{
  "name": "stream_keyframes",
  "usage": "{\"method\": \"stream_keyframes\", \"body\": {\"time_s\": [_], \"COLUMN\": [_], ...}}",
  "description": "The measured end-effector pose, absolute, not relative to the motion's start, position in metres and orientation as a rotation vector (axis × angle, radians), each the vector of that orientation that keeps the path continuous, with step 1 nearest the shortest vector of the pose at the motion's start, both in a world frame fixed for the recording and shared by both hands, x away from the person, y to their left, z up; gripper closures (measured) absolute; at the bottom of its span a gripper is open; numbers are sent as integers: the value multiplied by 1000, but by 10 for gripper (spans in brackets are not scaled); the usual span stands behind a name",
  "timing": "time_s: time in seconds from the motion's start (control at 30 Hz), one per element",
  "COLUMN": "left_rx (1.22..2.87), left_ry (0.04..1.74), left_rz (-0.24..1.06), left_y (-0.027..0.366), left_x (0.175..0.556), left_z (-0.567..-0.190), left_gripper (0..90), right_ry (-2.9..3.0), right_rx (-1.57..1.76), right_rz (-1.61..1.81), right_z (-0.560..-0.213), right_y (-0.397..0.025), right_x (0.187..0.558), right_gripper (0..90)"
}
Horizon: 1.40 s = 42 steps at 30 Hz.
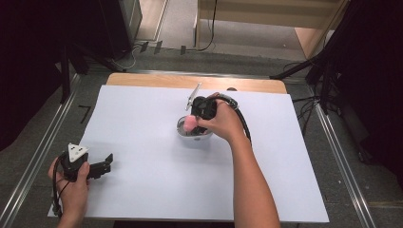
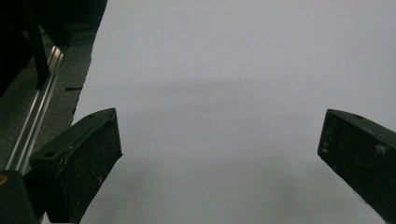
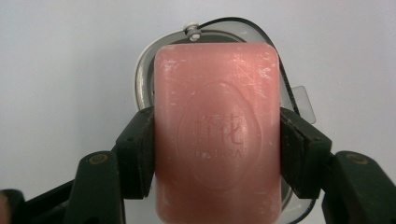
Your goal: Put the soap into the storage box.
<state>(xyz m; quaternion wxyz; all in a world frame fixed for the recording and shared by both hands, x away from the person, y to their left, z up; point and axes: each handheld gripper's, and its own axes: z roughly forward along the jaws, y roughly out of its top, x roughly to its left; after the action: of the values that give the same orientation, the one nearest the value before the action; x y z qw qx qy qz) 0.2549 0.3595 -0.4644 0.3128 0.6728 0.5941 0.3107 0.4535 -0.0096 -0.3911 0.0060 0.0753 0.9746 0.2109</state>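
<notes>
Pink soap bar (image 3: pixel 217 140), embossed on its upper face, clamped across its width between the jaws of the right hand-held gripper (image 3: pixel 217 151) and poised directly above a clear oval soap dish (image 3: pixel 292 100) near the middle of the white-covered surface (image 1: pixel 142 118); in the high view, same bar (image 1: pixel 189 123) at the tip of the right hand-held gripper (image 1: pixel 192 124), over the dish (image 1: pixel 183 133), with a hinged lid (image 1: pixel 193 96) raised behind. Left hand-held gripper (image 1: pixel 110 164) well apart at the near left corner, resting low on the white covering, jaws spread wide with nothing between them.
</notes>
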Motion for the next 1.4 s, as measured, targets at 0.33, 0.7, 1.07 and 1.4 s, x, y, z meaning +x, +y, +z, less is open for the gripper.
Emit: {"method": "stream_keyframes", "body": {"time_s": [0.33, 0.7, 1.07, 1.4], "left_rx": [1775, 1777, 1780, 1781], "left_ry": [1567, 1567, 1564, 1564], "left_rz": [822, 823, 835, 836], "left_y": [359, 359, 358, 358], "left_x": [255, 255, 255, 255], "left_z": [-464, -464, -465, -465], "left_gripper": [1, 1, 1, 1], "right_ry": [3040, 2958, 2858, 2822], "right_rx": [283, 497, 646, 744], "right_rz": [779, 897, 904, 887], "right_z": [-385, -383, -396, -412], "right_y": [-19, -48, -90, -117], "right_x": [454, 437, 411, 390], "right_gripper": [385, 295, 197, 45]}}
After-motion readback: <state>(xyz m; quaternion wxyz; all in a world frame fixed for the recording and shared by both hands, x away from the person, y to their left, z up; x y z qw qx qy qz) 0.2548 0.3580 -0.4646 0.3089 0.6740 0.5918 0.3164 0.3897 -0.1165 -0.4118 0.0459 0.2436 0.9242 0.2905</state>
